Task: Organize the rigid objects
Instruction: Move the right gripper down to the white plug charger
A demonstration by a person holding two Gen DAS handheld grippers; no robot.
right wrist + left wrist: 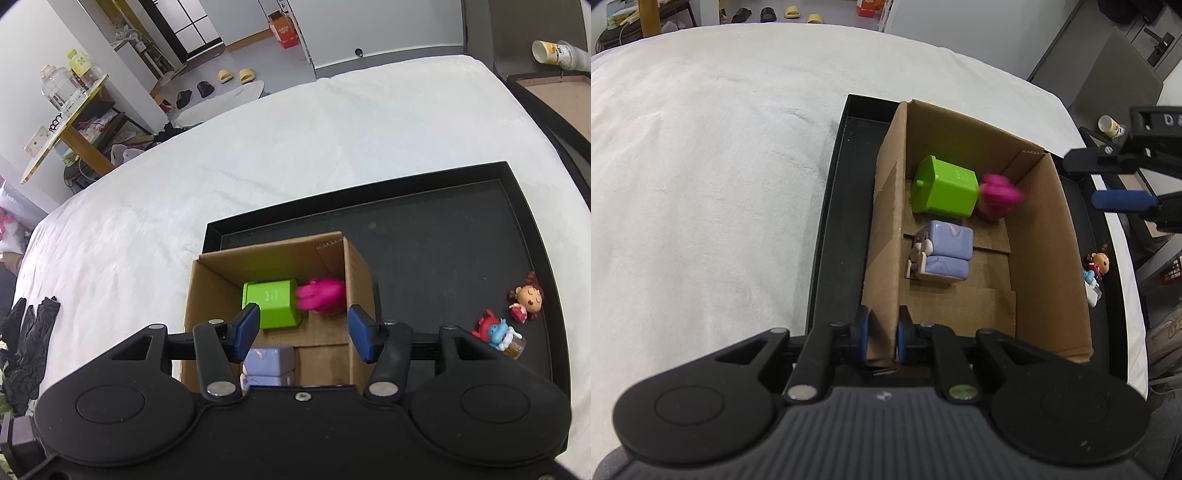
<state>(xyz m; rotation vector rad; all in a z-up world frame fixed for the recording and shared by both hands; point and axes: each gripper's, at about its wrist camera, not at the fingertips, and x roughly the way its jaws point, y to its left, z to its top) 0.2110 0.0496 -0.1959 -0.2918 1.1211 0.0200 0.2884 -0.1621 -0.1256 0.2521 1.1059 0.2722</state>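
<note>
Left gripper (881, 338) clamps the box (886, 229) wall; right gripper (301, 328), jaws apart and empty, hovers above the box, nearer the 2 figurines (526, 299) on the tray (443, 258) to its right.

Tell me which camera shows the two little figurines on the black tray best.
The right wrist view: both figurines stand unobstructed on the black tray, right of the cardboard box. The left wrist view shows them small and distorted at the frame edge, behind the box wall.
</note>
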